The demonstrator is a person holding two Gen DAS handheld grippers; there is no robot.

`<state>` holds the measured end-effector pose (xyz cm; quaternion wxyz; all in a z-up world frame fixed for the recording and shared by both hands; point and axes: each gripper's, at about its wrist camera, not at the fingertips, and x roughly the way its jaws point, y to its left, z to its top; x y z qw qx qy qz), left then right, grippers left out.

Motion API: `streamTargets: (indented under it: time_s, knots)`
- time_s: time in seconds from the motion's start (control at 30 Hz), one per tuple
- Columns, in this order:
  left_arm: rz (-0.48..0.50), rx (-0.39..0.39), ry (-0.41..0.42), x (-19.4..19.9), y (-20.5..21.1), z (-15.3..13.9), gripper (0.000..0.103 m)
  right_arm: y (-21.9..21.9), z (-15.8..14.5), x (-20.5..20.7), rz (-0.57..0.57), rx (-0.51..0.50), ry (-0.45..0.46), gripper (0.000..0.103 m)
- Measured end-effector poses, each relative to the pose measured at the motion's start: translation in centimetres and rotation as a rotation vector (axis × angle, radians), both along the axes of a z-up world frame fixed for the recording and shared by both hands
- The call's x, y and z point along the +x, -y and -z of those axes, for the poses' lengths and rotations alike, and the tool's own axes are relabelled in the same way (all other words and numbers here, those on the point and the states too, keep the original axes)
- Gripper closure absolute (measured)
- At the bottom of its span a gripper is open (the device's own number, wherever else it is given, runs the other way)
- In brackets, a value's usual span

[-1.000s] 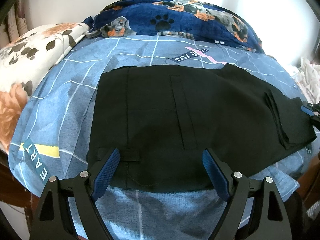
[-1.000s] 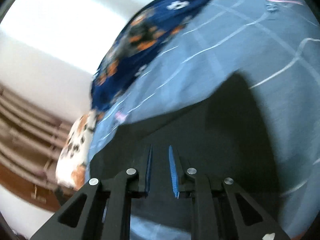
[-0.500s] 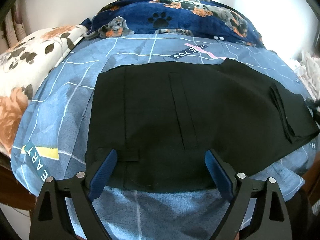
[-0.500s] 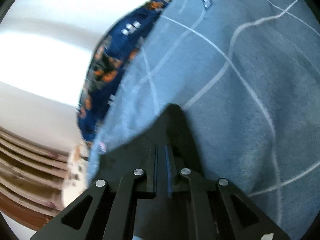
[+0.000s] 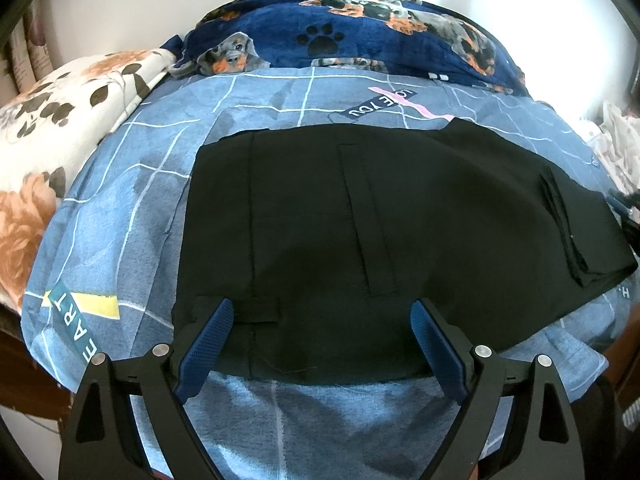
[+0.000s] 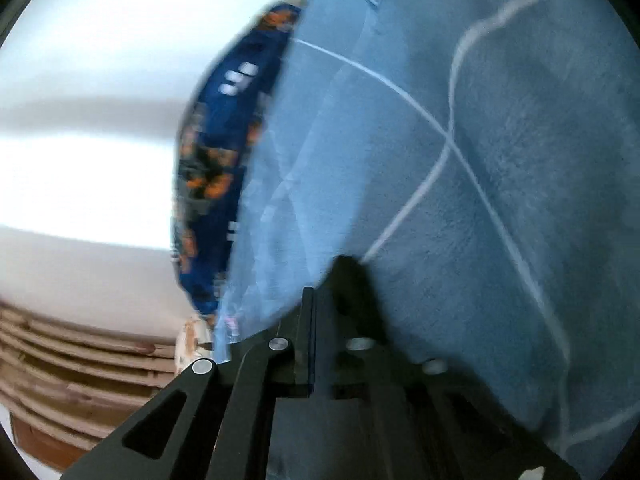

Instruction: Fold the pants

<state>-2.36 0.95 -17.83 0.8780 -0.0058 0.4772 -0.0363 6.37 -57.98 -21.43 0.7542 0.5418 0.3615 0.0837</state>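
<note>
The black pants [image 5: 360, 232] lie flat across the blue grid-pattern bed sheet [image 5: 132, 200], with a folded-over end at the right [image 5: 576, 224]. My left gripper [image 5: 320, 344] is open and empty, its blue pads spread over the near edge of the pants. My right gripper [image 6: 320, 320] is shut on a corner of the black pants [image 6: 352, 276] and holds it up over the sheet [image 6: 500, 160]; the view is tilted and blurred. In the left wrist view the right gripper shows only as a sliver at the far right edge [image 5: 626, 210].
A navy dog-print blanket [image 5: 352, 36] lies at the back of the bed. A floral pillow [image 5: 52, 128] is at the left. Pale cloth [image 5: 616, 140] lies at the right edge. White wall behind; brown wooden slats [image 6: 80, 376] show in the right wrist view.
My right gripper has closed on the pants corner and lifted and turned it, so the black cloth shrinks in its view. My left gripper has pulled back slightly and stays open.
</note>
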Motion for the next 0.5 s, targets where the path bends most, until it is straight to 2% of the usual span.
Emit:
streamTargets:
  time_s: [0.07,0.2,0.3,0.4,0.5]
  knots:
    - [-0.008,-0.012,0.001,-0.1,-0.2,0.0,0.013,-0.2,-0.6,-1.7,-0.016,0.049,0.075,0.091]
    - [-0.011,-0.018,-0.001,-0.2,-0.4,0.0,0.013,-1.3,-0.2,-5.5,-0.071,0.063,0.11,0.091]
    - [-0.014,-0.024,-0.002,-0.1,-0.5,-0.2,0.013,-2.0,0.4,-7.5,-0.108,0.04,0.099,0.091]
    - [-0.029,-0.052,-0.006,-0.3,-1.0,-0.6,0.013,-1.6,1.1,-8.6,-0.102,-0.003,0.067,0.103]
    - [-0.044,-0.07,-0.004,-0.4,-1.3,-1.3,0.013,-1.5,1.7,-8.6,-0.094,-0.028,0.07,0.103]
